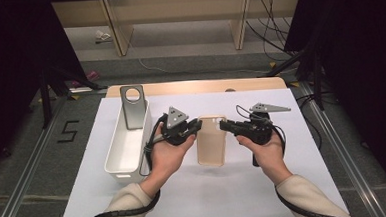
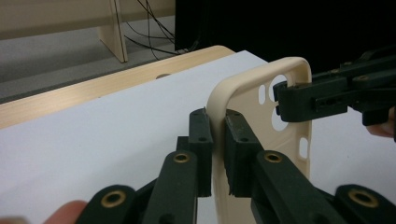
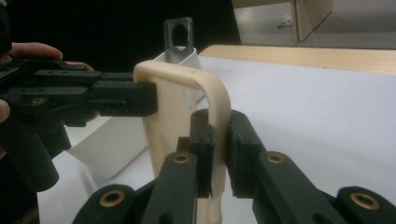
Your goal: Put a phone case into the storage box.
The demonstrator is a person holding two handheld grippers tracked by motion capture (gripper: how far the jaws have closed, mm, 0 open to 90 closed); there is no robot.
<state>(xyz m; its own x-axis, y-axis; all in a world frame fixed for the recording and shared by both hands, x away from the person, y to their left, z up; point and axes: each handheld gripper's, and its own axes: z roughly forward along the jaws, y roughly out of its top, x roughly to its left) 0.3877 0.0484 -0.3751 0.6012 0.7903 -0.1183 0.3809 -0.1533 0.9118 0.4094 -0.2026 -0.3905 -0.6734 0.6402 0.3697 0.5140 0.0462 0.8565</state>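
A cream phone case (image 1: 211, 140) is held between the two grippers at the middle of the white table. My left gripper (image 1: 198, 125) is shut on the case's left rim near its top end; in the left gripper view the jaws pinch the cream rim (image 2: 215, 116). My right gripper (image 1: 223, 126) is shut on the opposite rim, and the right gripper view has its jaws clamped on the curved edge of the case (image 3: 219, 100). The case (image 2: 285, 107) has camera cut-outs at its top. Each gripper view also takes in the other gripper, farther off.
A long white bin (image 1: 127, 142) stands left of the left hand, with a grey phone case (image 1: 133, 106) leaning upright at its far end. The white sheet (image 1: 210, 197) covers a wooden table (image 1: 195, 86). Wooden furniture legs and cables lie on the floor beyond.
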